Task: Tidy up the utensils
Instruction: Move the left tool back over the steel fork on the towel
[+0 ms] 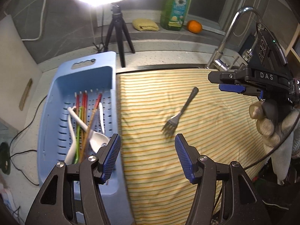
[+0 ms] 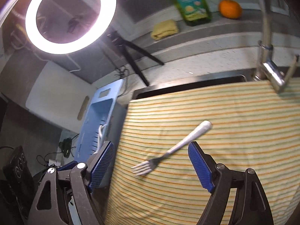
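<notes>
So the one utensil left out is the grey metal fork (image 2: 169, 151), lying flat near the middle of the yellow cloth with green and orange stripes (image 2: 234, 112) that's spread over the sink, tines toward the near edge and handle angled off to the far right. Everything else, the white spoons and coloured chopsticks, is already piled in the pale blue slotted plastic basket (image 1: 61, 97) just off the cloth's left edge. The right gripper (image 2: 151, 166) is hung over the fork with its fingers spread wide and nothing between the pads; the left gripper (image 1: 148, 157) is likewise open and empty, straddling the cloth's left edge. Best bet is probably for the neck, just behind the tines, to be pinched across its narrow side, since a flat fork on soft cloth can easily be pushed down instead of caught. Cloth could get snagged too, so a shallow pinch seems safer.
</notes>
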Tool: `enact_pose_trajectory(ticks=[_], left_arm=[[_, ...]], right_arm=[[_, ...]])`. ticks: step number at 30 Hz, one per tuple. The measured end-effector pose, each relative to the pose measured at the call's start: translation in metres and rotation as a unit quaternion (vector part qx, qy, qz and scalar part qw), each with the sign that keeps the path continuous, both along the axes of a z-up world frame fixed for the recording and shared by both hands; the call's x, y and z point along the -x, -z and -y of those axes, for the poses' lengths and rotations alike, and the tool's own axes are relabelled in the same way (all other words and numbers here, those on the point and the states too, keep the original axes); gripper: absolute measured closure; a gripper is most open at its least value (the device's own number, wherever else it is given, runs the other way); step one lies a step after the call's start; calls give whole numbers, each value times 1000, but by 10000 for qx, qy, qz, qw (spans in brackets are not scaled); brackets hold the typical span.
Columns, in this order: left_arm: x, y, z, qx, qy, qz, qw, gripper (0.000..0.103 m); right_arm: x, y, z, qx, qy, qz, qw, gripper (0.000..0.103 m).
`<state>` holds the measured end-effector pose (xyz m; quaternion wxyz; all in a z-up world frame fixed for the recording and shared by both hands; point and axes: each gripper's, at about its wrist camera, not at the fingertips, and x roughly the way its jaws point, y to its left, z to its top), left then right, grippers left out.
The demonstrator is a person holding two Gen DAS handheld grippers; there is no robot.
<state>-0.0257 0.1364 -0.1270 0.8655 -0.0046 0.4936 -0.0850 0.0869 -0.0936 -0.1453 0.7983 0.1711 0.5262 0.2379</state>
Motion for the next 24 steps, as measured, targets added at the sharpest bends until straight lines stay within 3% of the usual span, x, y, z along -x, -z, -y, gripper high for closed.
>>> enact_pose_trajectory(ticks=[6,11,16,18,24], left_arm=[[-3,20,25,-9,239,-222,9995,44],[-7,32,37,32,372,-366,9986,44],[-13,40,43,127,479,-598,9970,42],[-15,40,42,203,451,-679,9965,32],[-19,41,42,-58,491,-667,9966,32]], right_arm=[[1,17,40,326,256,-357,9985,25],[8,25,67,90,533,-561,9970,25],[12,28,75,-193,653,-724,9950,25],[13,26,75,-200,669,-684,9952,25],[12,30,69,-242,623,-762,9948,25]])
